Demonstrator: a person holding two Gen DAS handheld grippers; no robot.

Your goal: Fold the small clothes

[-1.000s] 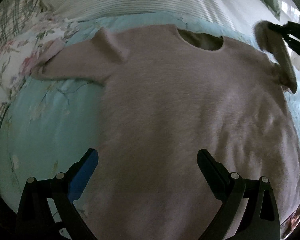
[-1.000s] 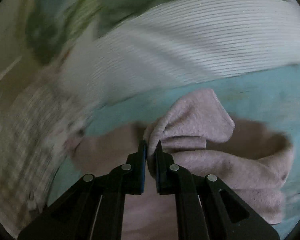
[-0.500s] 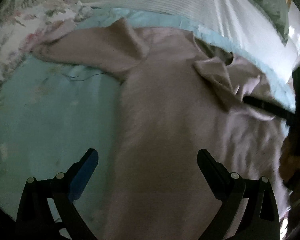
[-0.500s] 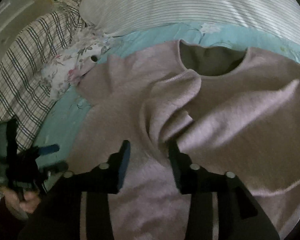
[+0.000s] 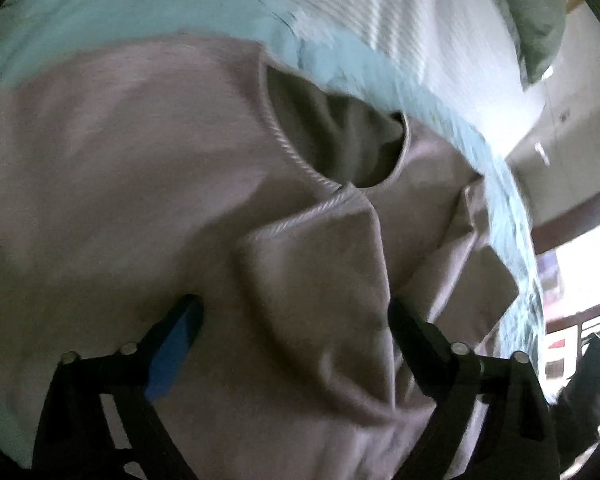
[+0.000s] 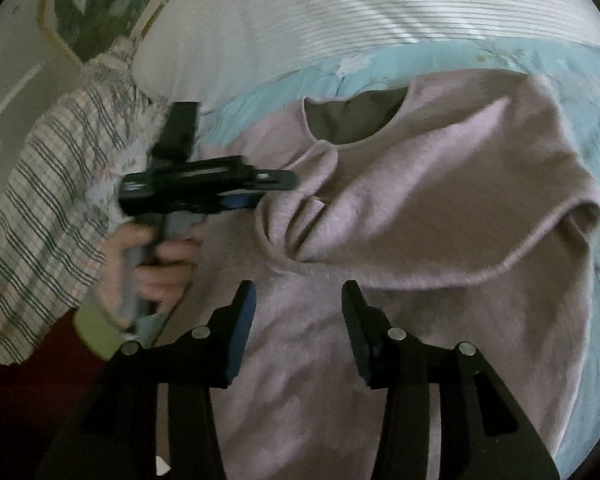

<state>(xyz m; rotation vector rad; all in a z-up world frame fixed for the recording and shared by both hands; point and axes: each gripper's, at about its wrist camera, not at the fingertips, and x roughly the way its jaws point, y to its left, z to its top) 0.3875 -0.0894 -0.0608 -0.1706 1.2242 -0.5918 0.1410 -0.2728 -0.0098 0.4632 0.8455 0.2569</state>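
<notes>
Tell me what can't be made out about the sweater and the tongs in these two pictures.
- Sweater hem: cut off at the bottom of both views, behind the tongs' arms.
- Its left sleeve: right wrist view, hidden behind the left tongs and the hand.
- Left tongs' opening: right wrist view, side-on and blurred; the left wrist view shows them open.
- Sheet pattern: left wrist view, smeared by motion.
</notes>
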